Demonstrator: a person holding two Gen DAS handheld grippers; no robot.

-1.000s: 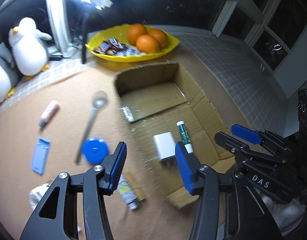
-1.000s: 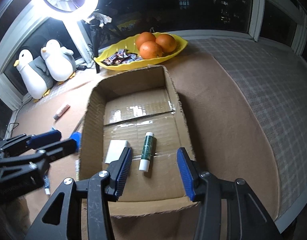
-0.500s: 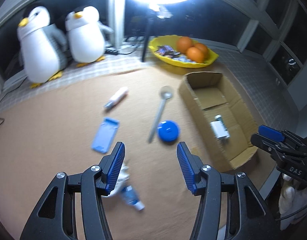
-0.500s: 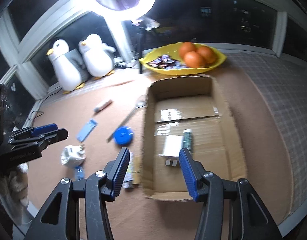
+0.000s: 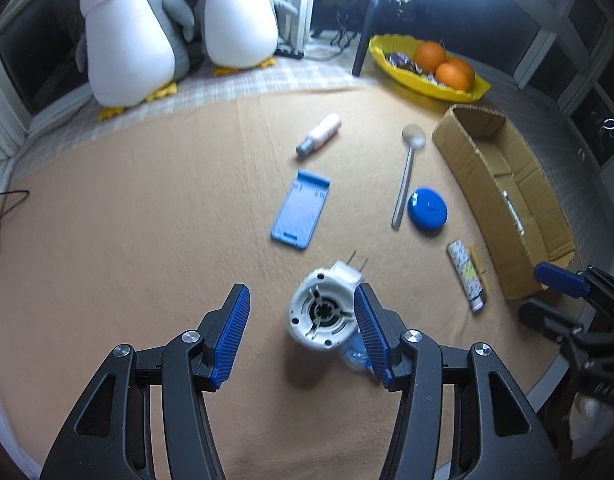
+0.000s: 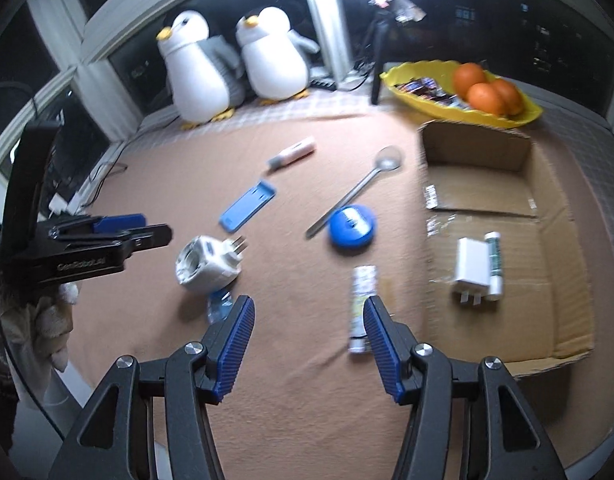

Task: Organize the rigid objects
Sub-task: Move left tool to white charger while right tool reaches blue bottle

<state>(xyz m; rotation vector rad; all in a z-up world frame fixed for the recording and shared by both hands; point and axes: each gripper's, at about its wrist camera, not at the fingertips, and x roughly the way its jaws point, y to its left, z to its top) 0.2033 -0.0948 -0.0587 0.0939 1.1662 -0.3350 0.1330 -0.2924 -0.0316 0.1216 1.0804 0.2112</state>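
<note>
A cardboard box (image 6: 555,216) on the right holds a white charger (image 6: 473,262) and a green-white tube (image 6: 494,262). On the tan cloth lie a white round plug adapter (image 5: 327,306), a blue flat holder (image 5: 301,208), a blue disc (image 5: 427,211), a metal spoon (image 5: 407,172), a pink-white tube (image 5: 319,134) and a patterned tube (image 5: 465,272). My left gripper (image 5: 303,334) is open, its right finger beside the adapter. My right gripper (image 6: 309,340) is open and empty, just left of the patterned tube (image 6: 361,304).
Two plush penguins (image 5: 175,28) stand at the back. A yellow bowl (image 5: 427,68) holds oranges and sweets. A ring light stand (image 5: 363,36) rises behind. A small blue item (image 6: 219,306) lies under the adapter (image 6: 209,262). The box also shows in the left wrist view (image 5: 507,200).
Both grippers have swung left, away from the box. My left gripper has dropped down close to the plug adapter. My right gripper now faces the loose items on the cloth.
</note>
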